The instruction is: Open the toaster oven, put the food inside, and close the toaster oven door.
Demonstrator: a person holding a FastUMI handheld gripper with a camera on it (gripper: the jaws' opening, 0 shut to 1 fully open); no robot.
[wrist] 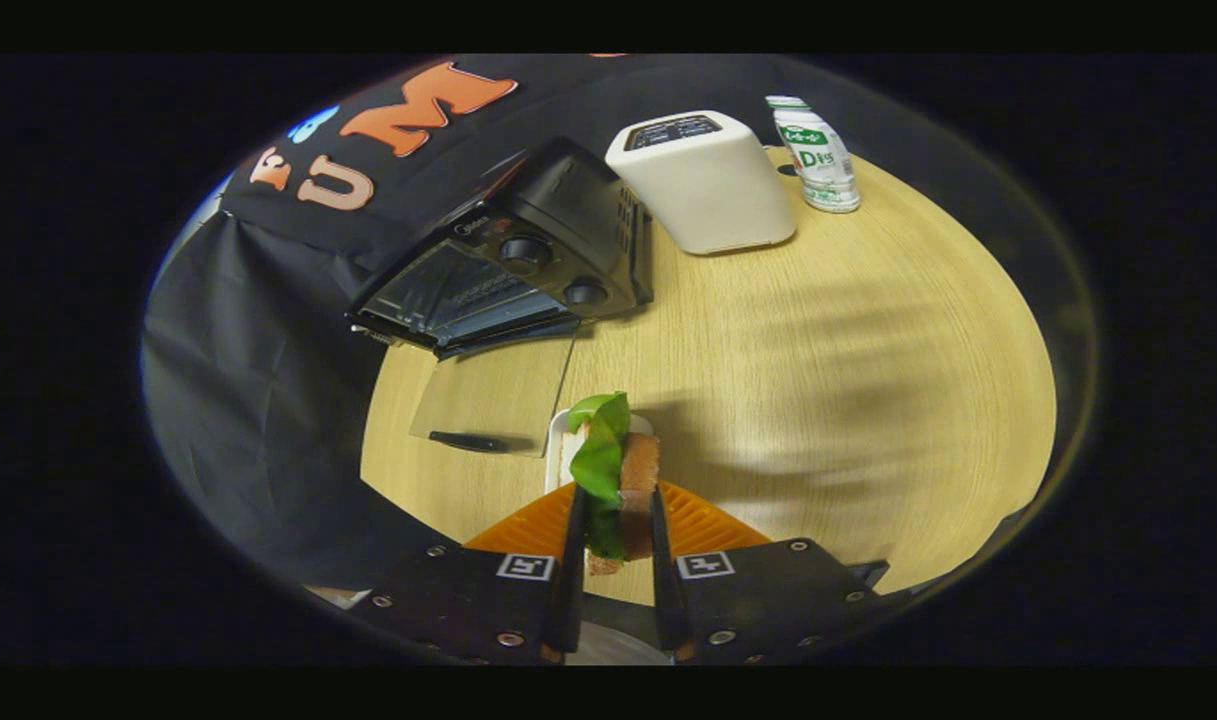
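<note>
A black toaster oven [538, 250] stands at the far left of the round wooden table [818, 380], its glass door [493, 400] swung down flat and open toward me. My gripper [614, 530] is shut on a sandwich [613, 470] of brown bread with a green lettuce leaf, held upright between the two fingers. The sandwich hangs just above a small white plate [558, 450] that lies beside the open door, short of the oven's mouth.
A white box-shaped appliance [708, 180] stands right of the oven at the table's back. A small white bottle with a green label [818, 155] is beside it. Black cloth drapes past the table's left edge.
</note>
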